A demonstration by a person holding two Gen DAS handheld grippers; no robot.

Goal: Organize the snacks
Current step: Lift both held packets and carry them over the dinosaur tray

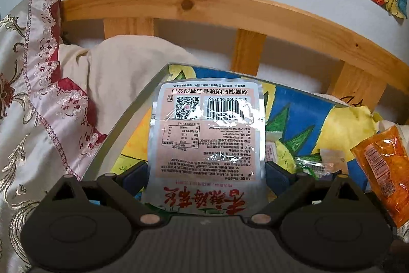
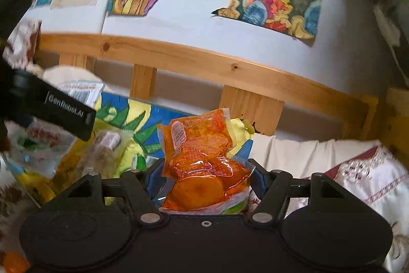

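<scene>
1. Two snack packets are in hand, one per gripper. The silver packet point(image 1: 205, 142) sits between the left gripper point(image 1: 205, 170) fingers, long axis running toward 12 o'clock, printed back up, barcode at its far end.
2. The orange packet point(image 2: 202, 157) stands between the right gripper point(image 2: 204, 170) fingers, leaning toward 11 o'clock; clear film shows orange pieces inside.
3. Both sets of fingers are closed on the packet sides, each packet filling the gap.
4. Both packets hang above the glass-topped table point(image 1: 122, 129) with its painted sheet. Loose snacks point(image 2: 38, 145) lie at 9 o'clock in the right view, nearer the left gripper.
5. Wooden rail point(image 1: 230, 9) and bedding point(image 1: 38, 94) lie beyond.
</scene>
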